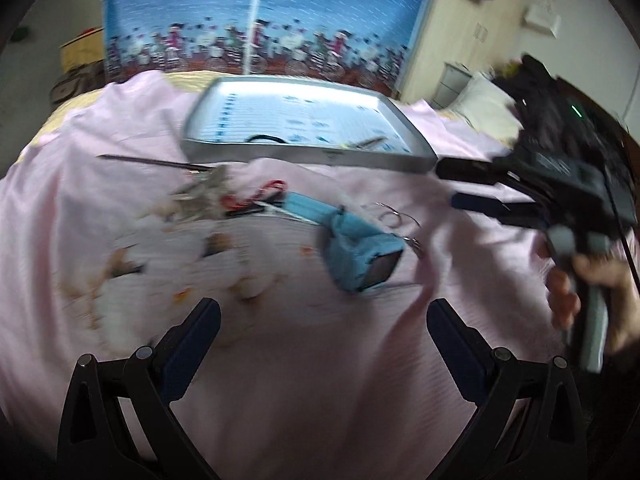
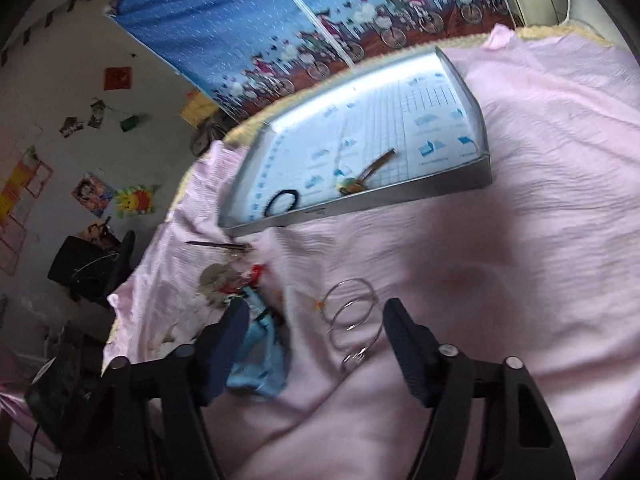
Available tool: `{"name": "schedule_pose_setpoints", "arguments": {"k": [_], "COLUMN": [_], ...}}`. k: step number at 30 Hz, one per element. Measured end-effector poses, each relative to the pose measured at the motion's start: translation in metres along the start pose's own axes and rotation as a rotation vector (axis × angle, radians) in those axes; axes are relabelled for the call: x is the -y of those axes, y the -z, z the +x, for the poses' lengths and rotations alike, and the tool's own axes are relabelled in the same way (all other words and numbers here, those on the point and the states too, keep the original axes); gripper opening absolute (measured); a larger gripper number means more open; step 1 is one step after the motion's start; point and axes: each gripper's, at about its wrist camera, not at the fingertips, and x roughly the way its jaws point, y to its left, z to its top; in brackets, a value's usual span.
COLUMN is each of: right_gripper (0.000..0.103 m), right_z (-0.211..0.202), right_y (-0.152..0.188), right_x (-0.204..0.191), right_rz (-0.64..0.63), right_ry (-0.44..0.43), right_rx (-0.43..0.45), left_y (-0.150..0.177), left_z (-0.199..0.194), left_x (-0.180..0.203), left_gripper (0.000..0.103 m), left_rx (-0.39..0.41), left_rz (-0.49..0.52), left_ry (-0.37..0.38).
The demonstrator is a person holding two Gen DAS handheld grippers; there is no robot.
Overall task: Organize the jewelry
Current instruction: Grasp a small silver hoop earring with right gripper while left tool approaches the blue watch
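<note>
A silver tray (image 1: pixel 320 158) rests at the far side of a pink cloth; inside it lie a black hair band (image 2: pixel 282 202) and a brown clip (image 2: pixel 368 174). Near the tray's left corner a jumble holds a dark pin (image 2: pixel 216 245) and a red item (image 2: pixel 256 274). A blue-strapped watch (image 1: pixel 356 248) lies in the middle. Silver hoop rings (image 2: pixel 352 312) sit right of it, between the open fingers of my right gripper (image 2: pixel 318 320), which is empty. My left gripper (image 1: pixel 324 320) is open and empty, short of the watch. The right gripper (image 1: pixel 460 186) also shows at the right of the left wrist view.
The pink cloth (image 1: pixel 300 380) covers a bed, wrinkled and printed at the left. A blue zipped fabric cover (image 1: pixel 260 12) stands behind the tray. A pillow (image 1: pixel 484 100) lies at the back right. A hand (image 1: pixel 592 292) holds the right gripper's handle. A black chair (image 2: pixel 92 268) stands beside the bed.
</note>
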Motion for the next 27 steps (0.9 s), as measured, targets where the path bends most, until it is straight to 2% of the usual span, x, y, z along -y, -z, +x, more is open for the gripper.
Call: {"name": "schedule_pose_setpoints", "arguments": {"k": [4, 5, 6, 9, 18, 21, 23, 25, 27], "right_gripper": [0.052, 0.046, 0.04, 0.032, 0.031, 0.033, 0.034, 0.034, 0.034], "right_z": [0.02, 0.023, 0.026, 0.021, 0.021, 0.021, 0.022, 0.026, 0.028], "right_y": [0.006, 0.009, 0.013, 0.018, 0.029, 0.035, 0.037, 0.038, 0.04], "right_x": [0.017, 0.021, 0.027, 0.035, 0.016, 0.01, 0.004, -0.003, -0.009], "right_rz": [0.015, 0.019, 0.033, 0.058, -0.104, -0.15, -0.182, -0.217, -0.25], "right_ry": [0.1, 0.128, 0.144, 0.143, 0.219, 0.238, 0.246, 0.252, 0.255], "right_rx": [-0.101, -0.132, -0.161, -0.178, -0.225, -0.226, -0.22, -0.213, -0.209], "left_y": [-0.003, -0.003, -0.004, -0.008, -0.019, -0.022, -0.024, -0.024, -0.023], "left_z": [0.027, 0.032, 0.035, 0.043, 0.054, 0.056, 0.055, 0.053, 0.051], "left_x": [0.003, 0.002, 0.001, -0.001, 0.001, -0.004, -0.007, -0.009, -0.008], "left_gripper": [0.101, 0.101, 0.101, 0.1, 0.1, 0.092, 0.088, 0.077, 0.072], "left_rx": [-0.029, -0.035, -0.039, -0.028, 0.01, 0.022, 0.019, 0.02, 0.018], "left_rz": [0.01, 0.001, -0.006, -0.009, -0.005, -0.018, -0.041, -0.057, -0.06], "left_ry": [-0.012, -0.011, -0.009, -0.011, 0.004, 0.005, 0.031, 0.059, 0.078]}}
